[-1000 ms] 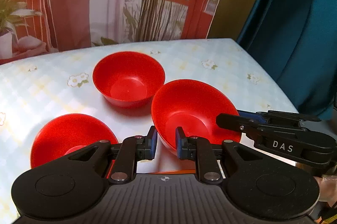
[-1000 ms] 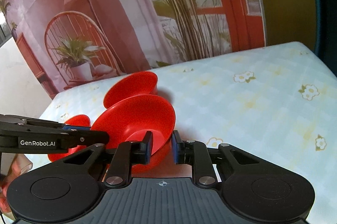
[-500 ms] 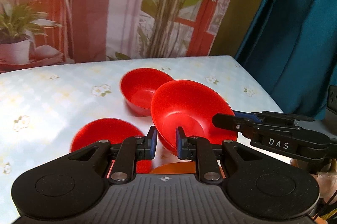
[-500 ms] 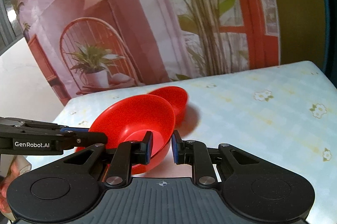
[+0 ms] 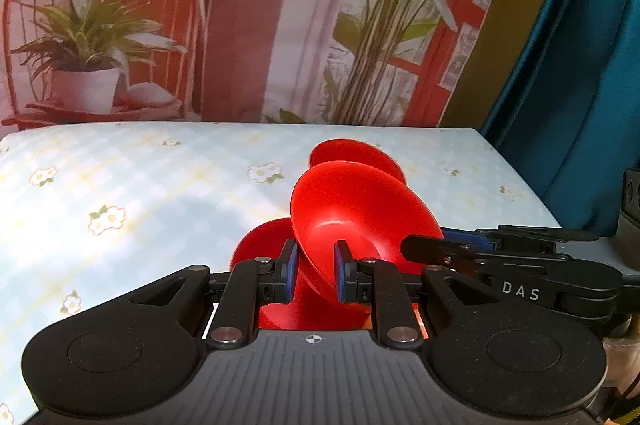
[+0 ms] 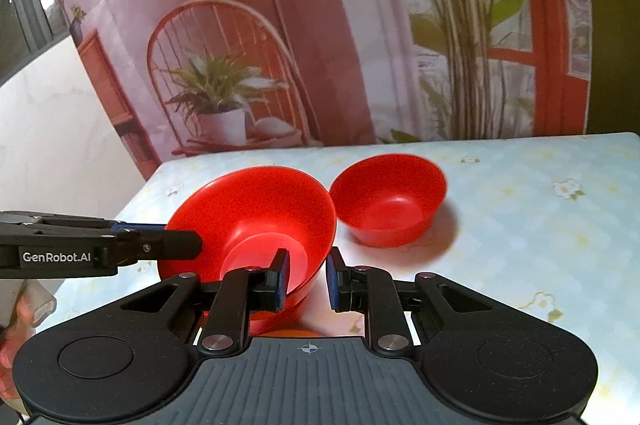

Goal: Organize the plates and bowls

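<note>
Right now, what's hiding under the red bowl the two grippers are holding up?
Under the held bowl part of another red bowl shows on the tablecloth. The lifted bowl covers the rest.

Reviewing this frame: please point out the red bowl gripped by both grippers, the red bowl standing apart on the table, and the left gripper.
held red bowl [image 6: 256, 209], right wrist view, inner wall.
free red bowl [image 6: 394, 211], right wrist view, inside bottom.
left gripper [image 5: 314, 275], left wrist view, midway between fingertips.
</note>
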Demonstrator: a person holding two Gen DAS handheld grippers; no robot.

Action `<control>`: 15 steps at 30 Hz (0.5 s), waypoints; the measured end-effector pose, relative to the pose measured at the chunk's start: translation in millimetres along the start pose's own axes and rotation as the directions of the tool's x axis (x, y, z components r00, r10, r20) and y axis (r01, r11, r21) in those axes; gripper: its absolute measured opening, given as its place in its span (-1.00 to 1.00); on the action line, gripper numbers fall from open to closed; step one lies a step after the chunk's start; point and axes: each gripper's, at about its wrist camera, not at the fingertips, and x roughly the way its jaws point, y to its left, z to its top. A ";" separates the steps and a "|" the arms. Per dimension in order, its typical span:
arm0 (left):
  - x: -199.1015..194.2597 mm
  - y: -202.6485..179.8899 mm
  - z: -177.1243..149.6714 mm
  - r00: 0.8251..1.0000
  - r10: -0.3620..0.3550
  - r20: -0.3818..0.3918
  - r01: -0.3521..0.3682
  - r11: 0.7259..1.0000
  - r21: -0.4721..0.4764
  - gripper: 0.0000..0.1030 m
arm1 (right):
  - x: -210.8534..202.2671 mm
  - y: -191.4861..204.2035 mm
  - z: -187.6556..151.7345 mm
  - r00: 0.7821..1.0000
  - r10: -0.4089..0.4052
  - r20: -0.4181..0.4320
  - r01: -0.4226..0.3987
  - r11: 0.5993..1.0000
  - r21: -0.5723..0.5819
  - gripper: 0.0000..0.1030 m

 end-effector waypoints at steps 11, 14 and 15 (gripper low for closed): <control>6.8 18.5 -9.0 1.000 0.016 -0.017 -0.017 0.999 -0.027 -0.61 | 24.1 16.3 -5.2 0.999 -0.014 -0.050 0.013 0.999 -0.031 -0.63; 9.3 20.7 -11.9 0.999 0.022 -0.027 -0.023 0.999 -0.030 -0.61 | 29.0 18.4 -7.9 0.998 -0.015 -0.063 0.013 0.999 -0.036 -0.63; 9.6 21.3 -13.1 0.999 0.024 -0.032 -0.025 0.999 -0.031 -0.61 | 30.4 18.8 -8.9 0.998 -0.015 -0.066 0.012 0.999 -0.038 -0.63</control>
